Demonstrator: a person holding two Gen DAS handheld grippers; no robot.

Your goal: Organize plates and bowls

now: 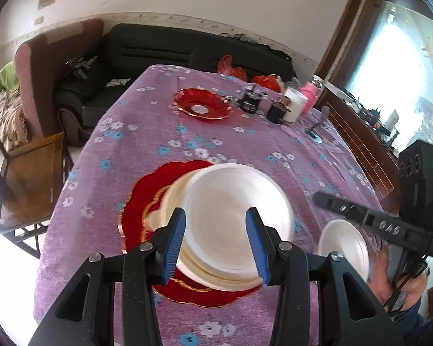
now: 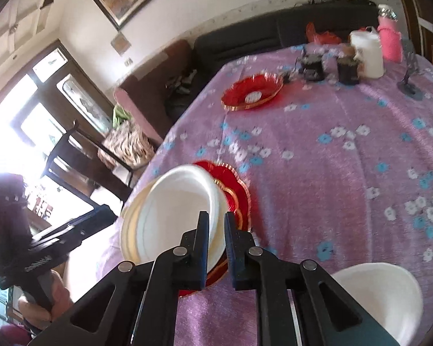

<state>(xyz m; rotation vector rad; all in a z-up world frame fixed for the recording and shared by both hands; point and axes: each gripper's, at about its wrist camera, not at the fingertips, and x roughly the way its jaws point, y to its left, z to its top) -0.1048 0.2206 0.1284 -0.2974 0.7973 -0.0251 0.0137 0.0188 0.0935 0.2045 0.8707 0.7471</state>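
A large white bowl (image 1: pixel 233 207) sits on a cream plate (image 1: pixel 187 268), which lies on a red scalloped plate (image 1: pixel 135 210) on the purple flowered tablecloth. My left gripper (image 1: pixel 216 245) is open and empty above the bowl's near side. My right gripper (image 2: pixel 217 248) is shut on the white bowl's rim (image 2: pixel 213 230), with the bowl (image 2: pixel 173 210) tilted on the stack. A small white bowl (image 1: pixel 346 248) stands to the right of the stack; it also shows at the lower right in the right wrist view (image 2: pixel 381 297). A red glass dish (image 1: pixel 202 103) stands farther back.
Black jars (image 1: pixel 249 101), a white container (image 1: pixel 296 105) and a pink bottle (image 1: pixel 310 93) stand at the table's far right. Red bags (image 1: pixel 231 67) lie at the far edge. A black sofa (image 1: pixel 158 49) is behind the table, a wooden chair (image 1: pixel 34 173) to its left.
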